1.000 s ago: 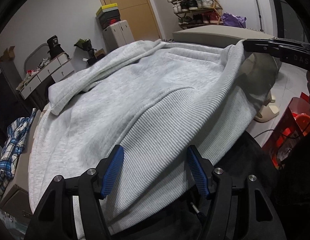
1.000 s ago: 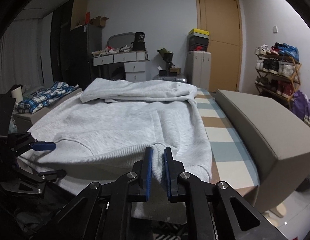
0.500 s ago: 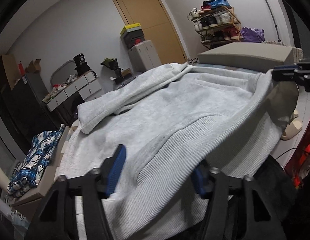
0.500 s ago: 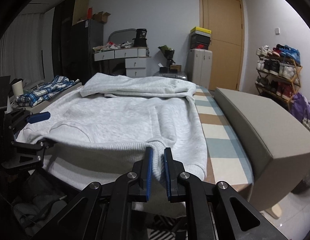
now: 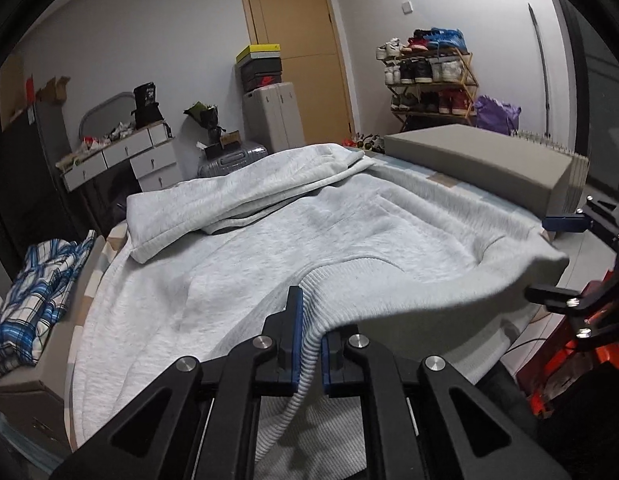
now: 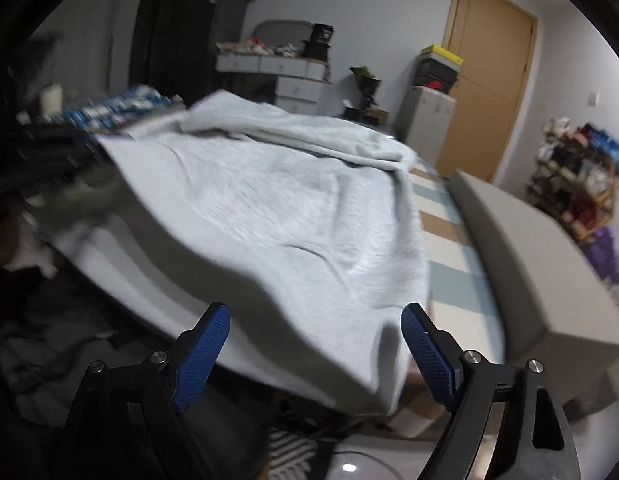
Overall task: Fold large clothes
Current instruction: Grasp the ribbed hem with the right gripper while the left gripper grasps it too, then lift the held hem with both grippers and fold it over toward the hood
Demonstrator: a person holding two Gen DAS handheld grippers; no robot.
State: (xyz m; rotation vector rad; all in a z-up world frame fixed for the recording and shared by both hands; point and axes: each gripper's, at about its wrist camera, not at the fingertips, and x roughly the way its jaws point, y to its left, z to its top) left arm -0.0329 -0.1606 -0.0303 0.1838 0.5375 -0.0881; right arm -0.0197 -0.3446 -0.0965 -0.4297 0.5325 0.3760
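While sleeves lie folded at twelve o'clock, left gripper [image 5: 309, 344] has just clamped the pale grey fleece sweatshirt [image 5: 293, 240] at its hem; right gripper [image 6: 315, 356] just opened wide, empty; body unfolded.

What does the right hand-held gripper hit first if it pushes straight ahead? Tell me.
Probably the grey sweatshirt. The right hand-held gripper has just opened, and the hem corner hangs between its fingers, unpinched. Straight on it would likely press into that drooping cloth; blur leaves the depth uncertain.
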